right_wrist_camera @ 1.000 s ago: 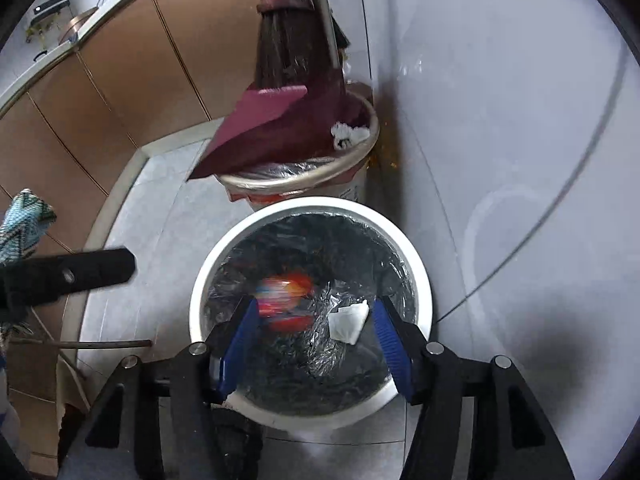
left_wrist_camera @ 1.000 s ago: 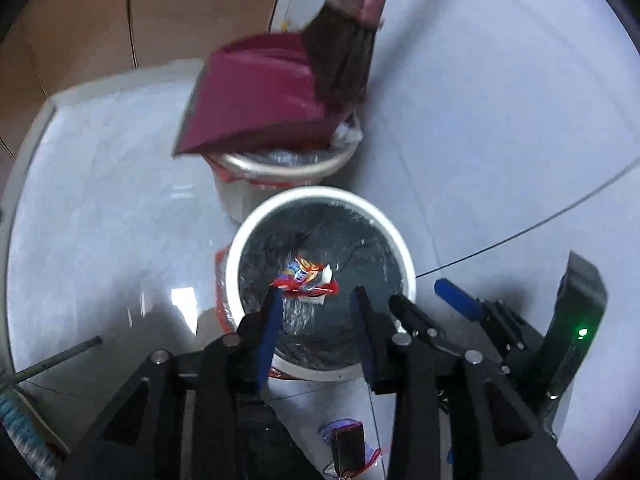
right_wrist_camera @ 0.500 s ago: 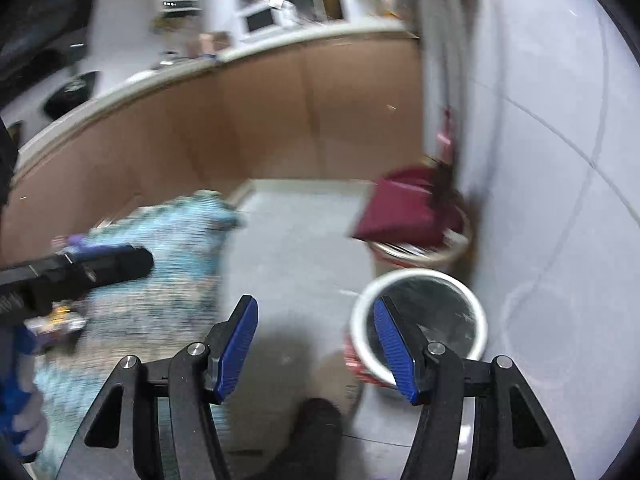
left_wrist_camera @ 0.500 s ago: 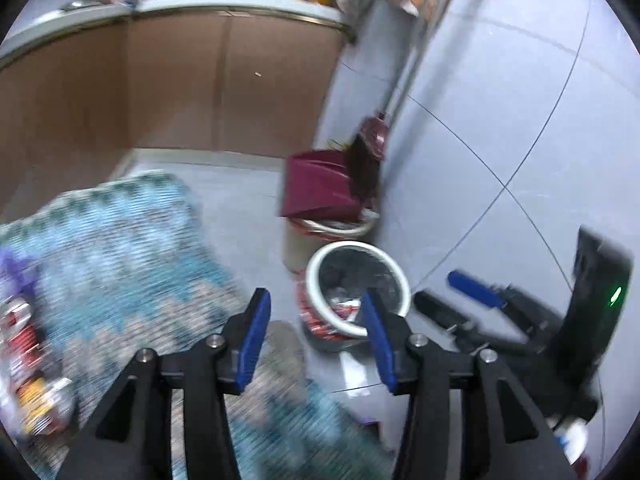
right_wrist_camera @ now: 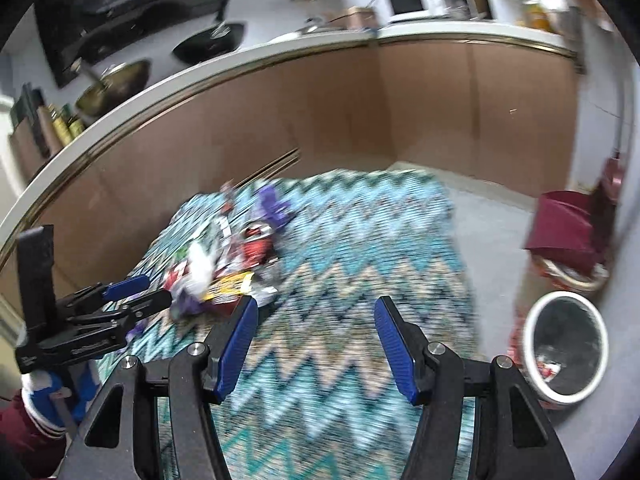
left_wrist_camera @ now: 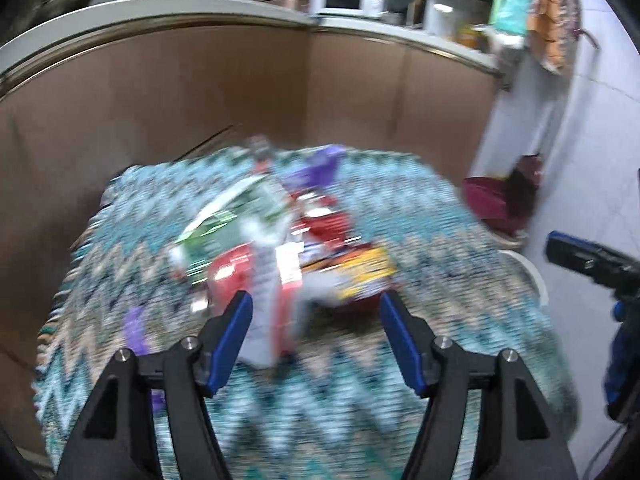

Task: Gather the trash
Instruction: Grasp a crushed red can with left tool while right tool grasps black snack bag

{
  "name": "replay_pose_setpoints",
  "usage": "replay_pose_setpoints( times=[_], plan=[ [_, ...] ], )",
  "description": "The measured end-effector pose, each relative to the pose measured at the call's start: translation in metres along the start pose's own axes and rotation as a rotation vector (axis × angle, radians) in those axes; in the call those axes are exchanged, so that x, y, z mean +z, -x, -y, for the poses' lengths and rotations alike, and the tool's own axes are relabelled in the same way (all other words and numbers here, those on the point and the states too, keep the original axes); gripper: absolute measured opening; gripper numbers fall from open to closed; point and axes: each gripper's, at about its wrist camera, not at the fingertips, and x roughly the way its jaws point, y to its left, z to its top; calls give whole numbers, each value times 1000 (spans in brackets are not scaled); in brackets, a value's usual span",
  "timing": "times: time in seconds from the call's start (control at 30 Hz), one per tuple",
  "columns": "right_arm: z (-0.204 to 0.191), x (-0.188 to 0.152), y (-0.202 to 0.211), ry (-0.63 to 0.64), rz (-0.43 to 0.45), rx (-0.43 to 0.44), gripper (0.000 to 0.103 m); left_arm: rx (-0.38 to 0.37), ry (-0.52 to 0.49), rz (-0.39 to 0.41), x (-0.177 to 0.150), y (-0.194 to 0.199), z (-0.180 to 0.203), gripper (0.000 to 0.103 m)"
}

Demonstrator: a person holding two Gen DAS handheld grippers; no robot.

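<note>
A blurred pile of trash (left_wrist_camera: 280, 240), made of red, green, yellow and purple wrappers and white paper, lies on a zigzag rug (left_wrist_camera: 440, 300). My left gripper (left_wrist_camera: 316, 320) hovers just before the pile with its jaws opening; nothing is pressed between the blue pads. In the right wrist view the same trash pile (right_wrist_camera: 232, 256) is at the left of the rug (right_wrist_camera: 360, 240), with the left gripper (right_wrist_camera: 132, 296) beside it. My right gripper (right_wrist_camera: 316, 320) hangs open and empty over the rug. The white bin (right_wrist_camera: 560, 398) with a black liner stands at the right and holds some wrappers.
A maroon dustpan (right_wrist_camera: 560, 224) and brush rest on a second bin (right_wrist_camera: 572, 276) by the white wall. Brown cabinets (right_wrist_camera: 320, 120) under a white countertop curve behind the rug. The right gripper (left_wrist_camera: 580, 256) juts in at the right edge of the left wrist view.
Both views have swung away from above the white bin to the rug with the trash pile. The left jaws have spread wider. The right jaws keep the same gap.
</note>
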Motion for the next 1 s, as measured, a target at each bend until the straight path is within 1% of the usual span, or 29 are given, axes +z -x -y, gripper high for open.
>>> replay_pose_setpoints(
  times=[0.07,0.13,0.23,0.27,0.3,0.37,0.4,0.43,0.5,0.57,0.63,0.7,0.77,0.83,0.87,0.9,0.93,1.0],
  plan=[
    [-10,0,-17,11,-27,25,58,42,-14,-1,-9,-5,-6,64],
    [-17,0,-31,24,-49,37,58,84,-50,6,-15,-6,-10,64],
    [-25,-2,-45,39,-74,49,58,146,-157,38,-20,-10,7,64],
    [-26,-3,-49,40,-82,54,58,180,-194,50,-23,-12,12,64],
    [-26,-4,-52,41,-88,59,58,218,-228,53,-25,-16,18,64],
    [-27,-5,-59,41,-100,71,58,258,-270,40,-26,-26,24,63],
    [-28,-5,-61,39,-104,80,58,266,-284,29,-27,-32,25,54],
    [-28,-4,-65,36,-111,96,58,266,-293,14,-26,-38,25,42],
    [-30,-2,-75,33,-126,136,58,267,-291,-29,-27,-52,21,32],
    [-33,1,-88,26,-144,182,58,273,-280,-25,-29,-53,16,31],
    [-35,3,-102,12,-165,212,58,261,-258,-16,-28,-51,11,29],
    [-38,4,-116,4,-191,230,58,251,-233,-8,-27,-48,4,27],
    [-38,6,-131,2,-216,231,58,240,-208,0,-25,-45,-2,25],
    [-39,5,-143,-11,-243,244,58,232,-176,12,-24,-37,-10,19],
    [-39,4,-147,-18,-253,260,55,231,-169,18,-24,-33,-11,19],
    [-41,3,-150,-17,-262,286,45,213,-148,24,-23,-28,-15,19],
    [-43,2,-151,-12,-266,300,38,202,-133,29,-22,-22,-18,19],
    [-47,-1,-148,-3,-261,340,12,183,-112,39,-23,-11,-21,19]
  ],
)
